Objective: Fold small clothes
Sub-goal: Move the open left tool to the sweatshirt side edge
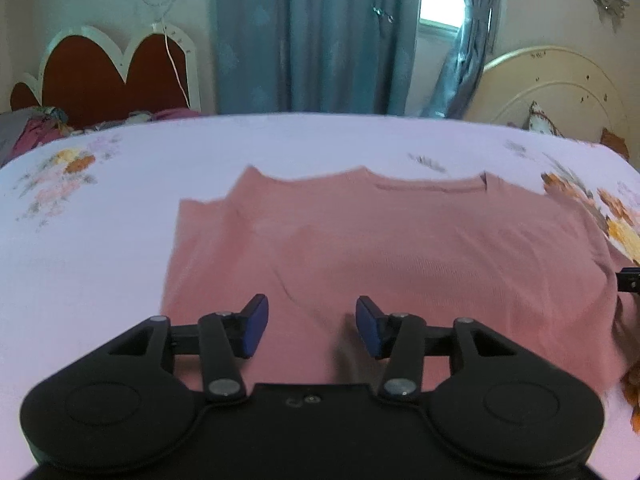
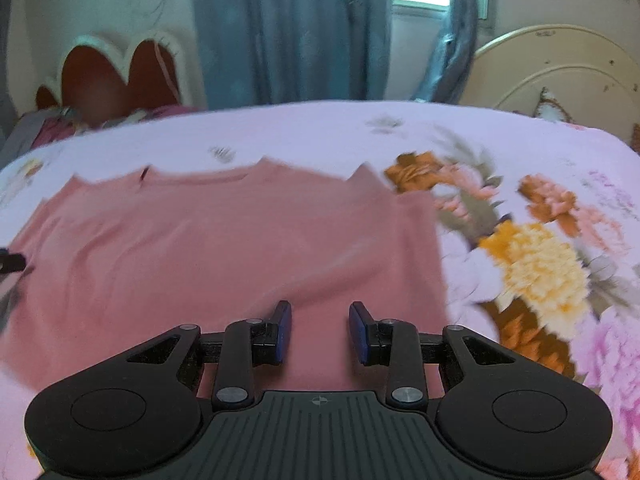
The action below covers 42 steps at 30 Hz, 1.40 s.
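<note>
A small pink T-shirt (image 1: 384, 240) lies flat on the bed, collar at the far side, its left sleeve folded in. It also shows in the right wrist view (image 2: 224, 248). My left gripper (image 1: 312, 326) is open and empty, just above the shirt's near left part. My right gripper (image 2: 320, 330) is open and empty, above the shirt's near right part. A bit of the right gripper (image 1: 628, 280) shows at the right edge of the left wrist view, and a bit of the left gripper (image 2: 12, 262) at the left edge of the right wrist view.
The bed has a pale pink floral sheet (image 1: 100, 240), with big printed flowers (image 2: 540, 264) to the shirt's right. A red heart-shaped headboard (image 1: 112, 76) and bundled clothes (image 1: 36, 128) are far left. Blue curtains (image 1: 312, 36) and a cream headboard (image 1: 560, 92) stand behind.
</note>
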{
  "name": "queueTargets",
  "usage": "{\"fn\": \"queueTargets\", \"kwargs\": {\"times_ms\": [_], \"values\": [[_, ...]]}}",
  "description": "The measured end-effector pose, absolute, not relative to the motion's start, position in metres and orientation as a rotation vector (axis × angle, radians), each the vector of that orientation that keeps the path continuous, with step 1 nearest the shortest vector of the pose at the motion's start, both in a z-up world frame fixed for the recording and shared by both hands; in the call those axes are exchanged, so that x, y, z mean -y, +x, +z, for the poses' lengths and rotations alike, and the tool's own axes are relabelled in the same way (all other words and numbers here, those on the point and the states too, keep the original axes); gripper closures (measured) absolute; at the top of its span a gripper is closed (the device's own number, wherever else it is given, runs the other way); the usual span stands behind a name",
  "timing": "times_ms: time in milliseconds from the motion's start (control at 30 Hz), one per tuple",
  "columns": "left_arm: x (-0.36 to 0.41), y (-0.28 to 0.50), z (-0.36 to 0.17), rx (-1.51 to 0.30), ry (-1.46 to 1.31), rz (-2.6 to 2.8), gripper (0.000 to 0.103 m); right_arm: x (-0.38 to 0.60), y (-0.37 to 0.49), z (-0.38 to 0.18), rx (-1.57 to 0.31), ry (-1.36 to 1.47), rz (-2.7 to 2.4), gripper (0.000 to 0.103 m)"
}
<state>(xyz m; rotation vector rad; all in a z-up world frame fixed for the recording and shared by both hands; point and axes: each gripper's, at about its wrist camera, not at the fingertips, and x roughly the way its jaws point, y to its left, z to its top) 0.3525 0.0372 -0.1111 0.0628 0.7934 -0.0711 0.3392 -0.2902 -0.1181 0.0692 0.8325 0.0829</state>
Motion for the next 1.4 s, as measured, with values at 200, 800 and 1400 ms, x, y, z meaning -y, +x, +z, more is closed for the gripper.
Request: {"fn": "queueTargets", "kwargs": {"times_ms": [200,800,1400], "values": [[-0.054,0.332,-0.124,-0.841,0.065,-0.018,0.053,0.310,0.320,-0.133,-0.880,0.013,0.037,0.070],[-0.049,0.323,-0.110,-0.915,0.086,0.005,0.044,0.291,0.295,-0.110,-0.861,0.091,0.016,0.070],[-0.066,0.326,-0.099,-0.919,-0.009,0.019,0.034,0.194,0.333,-0.093,-0.787,0.093,0.252,0.070]]}}
